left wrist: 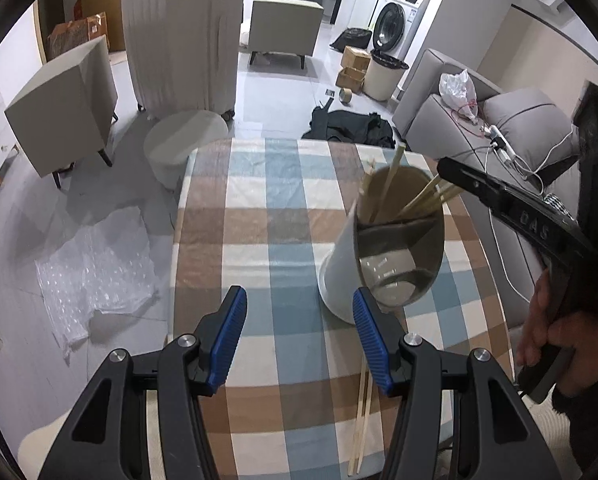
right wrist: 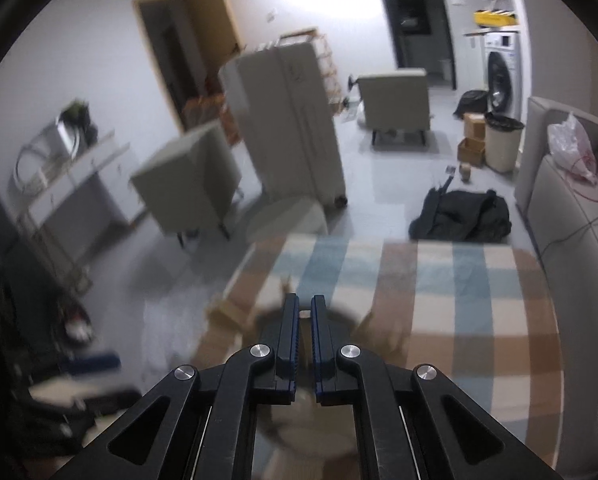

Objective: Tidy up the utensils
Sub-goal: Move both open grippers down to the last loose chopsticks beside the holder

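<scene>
— Blue pads of our left tongs point(left wrist: 299, 336) fill the bottom of the left wrist view, jaws spread apart with nothing between them. What do we have beside them?

— Just past the right pad we see the white utensil holder point(left wrist: 383, 248), standing on the checked cloth of the desk point(left wrist: 259, 208). It looks split into two compartments: the far one carries several chopsticks point(left wrist: 415, 200) leaning outward, the near one looks bare inside.

— And on the cloth itself?

— Loose chopsticks point(left wrist: 361, 412) lie flat on the desk, close to us, running under the right pad of our left tongs and on toward the near edge.

— Where are our right tongs?

— From the left wrist view they reach in from the right, black fingers ending at the holder's far rim beside the leaning sticks, with our hand point(left wrist: 555, 328) on the handle. From the right wrist view, our right tongs point(right wrist: 305, 312) are clenched, only a thin slit between the pads. That picture is blurred; we see a pale bit in the slit near the tips, but we cannot tell whether it is a chopstick.

— Anything behind?

— A grey sofa point(left wrist: 459, 120) to the right of the desk.
</scene>
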The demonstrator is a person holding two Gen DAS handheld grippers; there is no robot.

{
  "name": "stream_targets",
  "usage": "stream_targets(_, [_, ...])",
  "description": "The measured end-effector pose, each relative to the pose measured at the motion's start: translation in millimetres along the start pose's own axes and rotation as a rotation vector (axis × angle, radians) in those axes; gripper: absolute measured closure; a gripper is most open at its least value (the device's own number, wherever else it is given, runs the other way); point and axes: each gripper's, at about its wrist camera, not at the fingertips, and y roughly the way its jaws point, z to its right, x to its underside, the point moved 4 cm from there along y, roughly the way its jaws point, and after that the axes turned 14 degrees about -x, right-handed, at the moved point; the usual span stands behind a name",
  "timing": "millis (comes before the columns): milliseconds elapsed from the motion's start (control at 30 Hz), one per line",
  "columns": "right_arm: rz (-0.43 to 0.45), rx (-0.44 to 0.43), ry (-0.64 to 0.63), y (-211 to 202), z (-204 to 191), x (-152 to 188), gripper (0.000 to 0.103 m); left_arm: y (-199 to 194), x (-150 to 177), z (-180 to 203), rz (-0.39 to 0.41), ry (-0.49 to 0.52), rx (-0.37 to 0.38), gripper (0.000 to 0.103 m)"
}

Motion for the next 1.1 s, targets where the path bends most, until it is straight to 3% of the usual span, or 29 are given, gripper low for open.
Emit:
stream_targets(100, [0.026, -0.031, 0.016, -13.5, -4.9, 7.6, 0.098, -2.7, 7.4, 1.3, -0.005, 0.004, 0.012, 0.054])
stream_targets(233, [0.067, -0.005, 0.021, -33.9, -9.3, 9.1, 0.093, -4.7, 15.8, 5.4, -0.017, 0.009, 0.014, 0.054])
stream_targets(300, [0.103, 0.012, 0.017, -47.1, -10.6, 8.7, 0.081, -4.3, 17.4, 8.2, -0.013, 0.017, 0.016, 0.054])
stream_targets(333, [0.124, 0.027, 0.009, -52.4, -10.9, 7.4, 0.059, -3.8, 17.5, 11.1, -0.013, 0.031, 0.007, 0.054])
stream_targets(367, [0.13, 0.046, -0.009, -55.8, -10.9, 5.5, 0.054, -3.8, 17.6, 13.3, -0.012, 0.044, 0.0, 0.054])
stream_targets(533, [0.195, 0.055, -0.002, -77.1, -13.2, -0.3, 0.054, -6.3, 21.8, 17.0, 0.001, 0.036, 0.008, 0.054])
stream_targets(667, [0.217, 0.053, 0.026, -88.1, -15.2, 13.9, 0.052, -0.4, 27.0, 17.3, 0.028, 0.024, -0.034, 0.054])
stream_targets(800, [0.238, 0.063, 0.077, -97.8, -12.4, 38.1, 0.037, 13.6, 36.7, 18.2, 0.015, 0.0, -0.059, 0.053])
stream_targets(1100, [0.12, 0.072, 0.156, -85.6, -4.5, 96.7, 0.031, 42.9, 64.8, 36.2, -0.034, 0.054, -0.079, 0.046])
